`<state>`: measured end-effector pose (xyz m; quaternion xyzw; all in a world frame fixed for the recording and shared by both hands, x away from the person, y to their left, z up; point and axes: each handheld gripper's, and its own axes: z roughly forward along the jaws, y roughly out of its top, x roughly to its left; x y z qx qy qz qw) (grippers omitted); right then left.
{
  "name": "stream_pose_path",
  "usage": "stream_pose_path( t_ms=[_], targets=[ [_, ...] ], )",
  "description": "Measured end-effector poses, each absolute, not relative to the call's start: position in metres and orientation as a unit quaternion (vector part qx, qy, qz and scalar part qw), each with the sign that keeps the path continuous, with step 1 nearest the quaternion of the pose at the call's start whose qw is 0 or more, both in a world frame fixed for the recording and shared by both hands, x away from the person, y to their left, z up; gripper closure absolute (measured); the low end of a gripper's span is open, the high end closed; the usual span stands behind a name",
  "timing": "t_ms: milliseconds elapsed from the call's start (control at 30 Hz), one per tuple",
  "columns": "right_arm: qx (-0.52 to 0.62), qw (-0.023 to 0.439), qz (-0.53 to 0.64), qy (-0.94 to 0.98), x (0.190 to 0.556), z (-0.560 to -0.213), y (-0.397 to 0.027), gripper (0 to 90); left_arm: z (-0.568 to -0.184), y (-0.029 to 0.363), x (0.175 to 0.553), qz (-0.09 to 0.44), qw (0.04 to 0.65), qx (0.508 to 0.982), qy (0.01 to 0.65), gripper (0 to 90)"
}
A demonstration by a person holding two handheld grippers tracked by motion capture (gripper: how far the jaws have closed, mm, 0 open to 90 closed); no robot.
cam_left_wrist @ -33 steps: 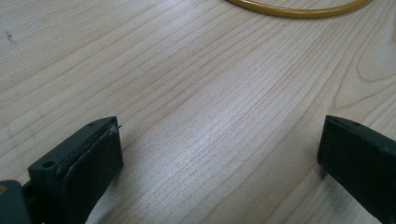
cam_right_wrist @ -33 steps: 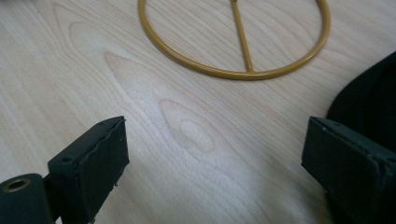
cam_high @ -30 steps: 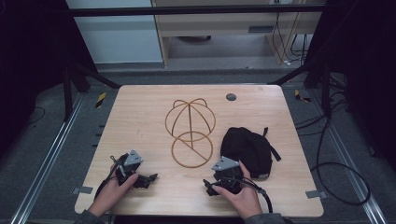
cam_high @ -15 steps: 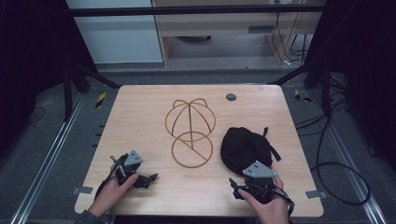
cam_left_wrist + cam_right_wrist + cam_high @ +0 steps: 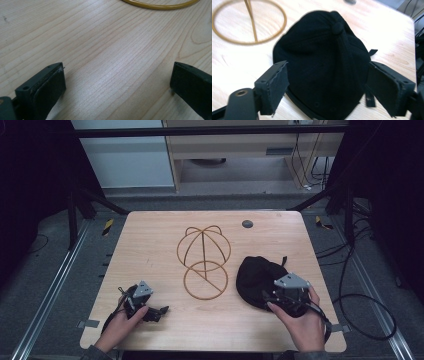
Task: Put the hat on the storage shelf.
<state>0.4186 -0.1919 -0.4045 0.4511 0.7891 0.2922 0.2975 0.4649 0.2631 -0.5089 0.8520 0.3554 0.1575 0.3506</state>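
In the high view the right gripper (image 5: 280, 301) covers the near edge of the black cap (image 5: 257, 279). In the right gripper view the cap's (image 5: 324, 65) near rim is cut off at the bottom, and the wire stand's (image 5: 249, 22) far part is cut off at the top.

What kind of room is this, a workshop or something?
Probably a lab or test bench: a plain wooden table fenced by a dark metal frame, loose cables on the grey floor, and a black cap beside a wire hat stand.
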Motion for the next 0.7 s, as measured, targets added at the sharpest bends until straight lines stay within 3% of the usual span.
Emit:
stream_pose_path(
  t_ms=[333,700],
  targets=[
    [0.408,0.234,0.225,0.853,0.454,-0.381,-0.19,18.7,-0.509,0.263,0.465,0.157,0.35,0.852,0.356,0.0],
    [0.388,0.175,0.192,0.885,0.506,-0.375,-0.175,29.9,-0.509,0.263,0.465,0.157,0.35,0.852,0.355,0.0]
  ],
)
